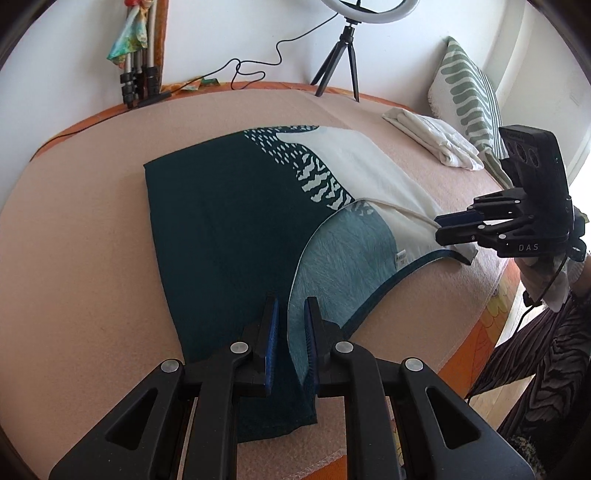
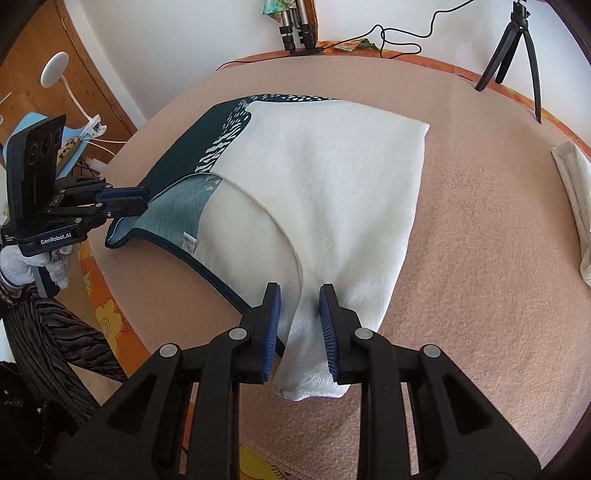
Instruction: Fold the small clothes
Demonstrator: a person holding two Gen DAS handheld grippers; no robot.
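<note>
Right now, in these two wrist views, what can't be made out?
- Care label text on the teal-and-cream cloth: too small in both views.
- Corner held by the left gripper: its own fingers cover the contact.
- Folded white cloth: cut off by the right wrist view's edge.
- Ring light: top cropped in the left wrist view.

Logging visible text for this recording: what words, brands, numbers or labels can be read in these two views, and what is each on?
"DAS" – on the body of the right gripper, seen from the left wrist view.
"GenRobot.AI" – on the body of the left gripper, seen from the right wrist view.
Small print beside that logo: too small to read.
White sewn-in tag inside the garment: print too small to read.
</note>
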